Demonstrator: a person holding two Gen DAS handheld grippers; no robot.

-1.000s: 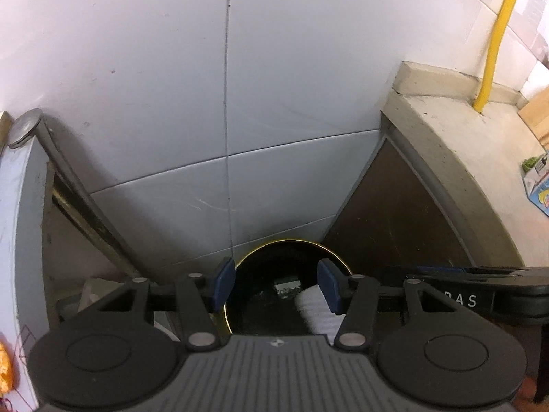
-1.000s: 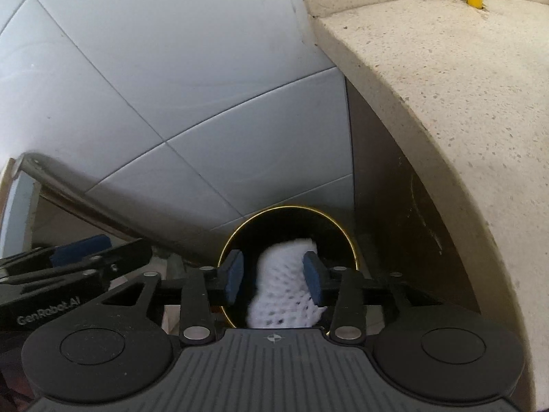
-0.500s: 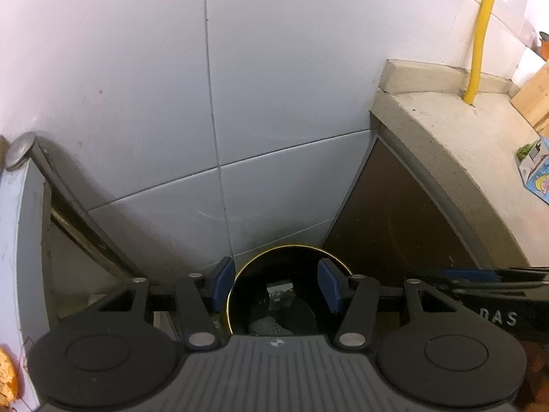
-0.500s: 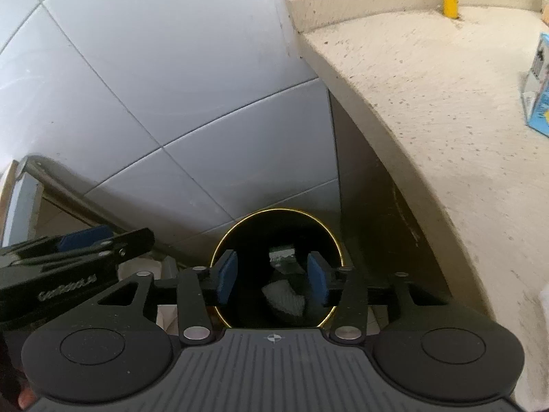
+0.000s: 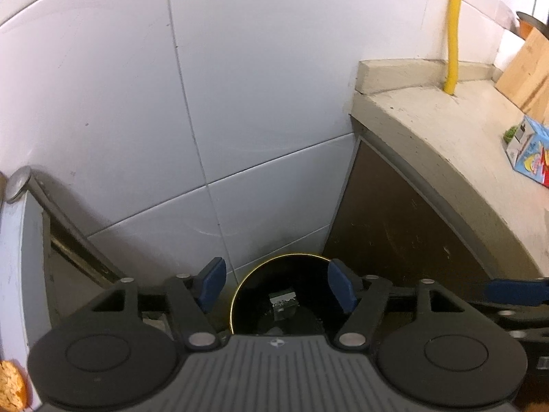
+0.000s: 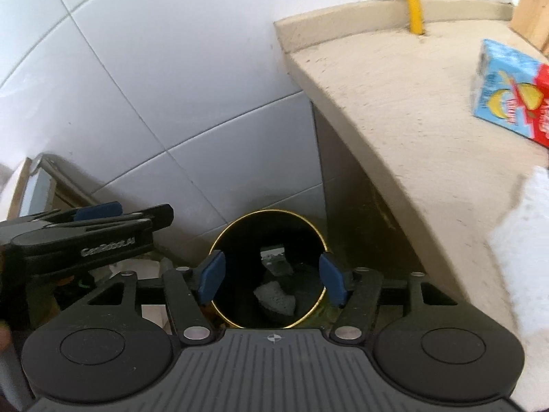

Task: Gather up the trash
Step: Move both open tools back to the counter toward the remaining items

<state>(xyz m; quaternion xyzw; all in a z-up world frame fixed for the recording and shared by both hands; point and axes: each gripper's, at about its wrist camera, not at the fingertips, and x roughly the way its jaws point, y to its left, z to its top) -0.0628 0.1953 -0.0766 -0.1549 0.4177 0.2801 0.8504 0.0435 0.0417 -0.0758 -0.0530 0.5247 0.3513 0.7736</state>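
Observation:
A black round bin with a gold rim (image 6: pixel 320 237) (image 5: pixel 240 283) stands on the floor against the tiled wall, beside the counter's end. Inside it lie a white foam net (image 6: pixel 274 298) and a small dark carton (image 5: pixel 282 302). My right gripper (image 6: pixel 271 276) is open and empty, high above the bin's mouth. My left gripper (image 5: pixel 277 285) is open and empty, also above the bin. A blue and red juice carton (image 6: pixel 507 96) (image 5: pixel 530 149) lies on the beige counter (image 6: pixel 411 110). A white foam piece (image 6: pixel 525 240) sits at the counter's near right edge.
A yellow pipe (image 5: pixel 453 27) rises from the counter's back. A wooden board (image 5: pixel 528 68) leans at the far right. A grey panel and metal bar (image 5: pixel 34 189) stand at the left. Light clutter (image 6: pixel 151 267) lies on the floor left of the bin.
The right gripper opened and dropped the white foam net into the bin. Both grippers have since risen and tilted up, bringing the counter and juice carton into view.

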